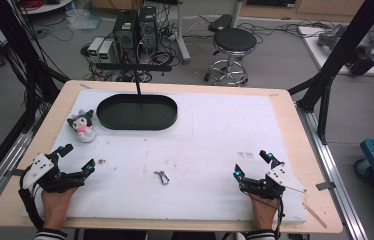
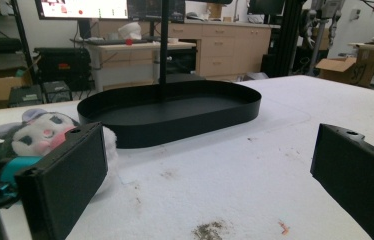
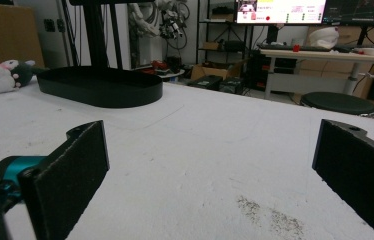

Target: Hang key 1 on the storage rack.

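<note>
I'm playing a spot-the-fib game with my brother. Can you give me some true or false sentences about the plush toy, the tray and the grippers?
1. The plush toy lies inside the black tray. False: it lies on the white mat, beside the tray's left end.
2. The left gripper is open with nothing in it. True.
3. The right gripper is holding the small metal clip. False: the clip lies on the mat between the two grippers, untouched.
4. The tray has nothing lying in it. True.
</note>
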Demonstrator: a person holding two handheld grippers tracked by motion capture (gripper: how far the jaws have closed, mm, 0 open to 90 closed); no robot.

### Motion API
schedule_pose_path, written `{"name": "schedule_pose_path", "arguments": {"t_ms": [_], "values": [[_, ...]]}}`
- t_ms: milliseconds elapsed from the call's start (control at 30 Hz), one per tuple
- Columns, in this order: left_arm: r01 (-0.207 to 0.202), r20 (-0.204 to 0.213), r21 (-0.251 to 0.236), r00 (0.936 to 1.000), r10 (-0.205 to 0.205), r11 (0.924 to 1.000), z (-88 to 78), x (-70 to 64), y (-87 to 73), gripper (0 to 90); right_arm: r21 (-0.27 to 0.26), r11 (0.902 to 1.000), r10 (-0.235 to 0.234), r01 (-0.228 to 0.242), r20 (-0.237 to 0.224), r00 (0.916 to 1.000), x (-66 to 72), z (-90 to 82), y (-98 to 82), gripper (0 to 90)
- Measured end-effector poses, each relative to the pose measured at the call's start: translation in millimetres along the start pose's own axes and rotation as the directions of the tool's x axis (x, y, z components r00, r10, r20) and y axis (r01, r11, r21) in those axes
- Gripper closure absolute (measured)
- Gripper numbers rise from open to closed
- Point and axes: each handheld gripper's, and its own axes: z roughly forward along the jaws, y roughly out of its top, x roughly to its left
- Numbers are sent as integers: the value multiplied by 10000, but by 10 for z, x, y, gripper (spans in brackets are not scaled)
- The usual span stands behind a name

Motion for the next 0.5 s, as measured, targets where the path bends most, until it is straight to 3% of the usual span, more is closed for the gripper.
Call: {"name": "schedule_pose_path", "arguments": {"t_ms": [133, 500], "values": [[-96, -41, -242, 9999, 95, 9997, -21, -9, -9, 21, -14, 9999, 108, -108, -35, 9999, -10, -2, -1, 8], [9, -56, -63, 10000, -10, 10000, -4, 1, -1, 21, -16, 10000, 73, -73, 20, 10000, -11, 1, 0, 8]]}}
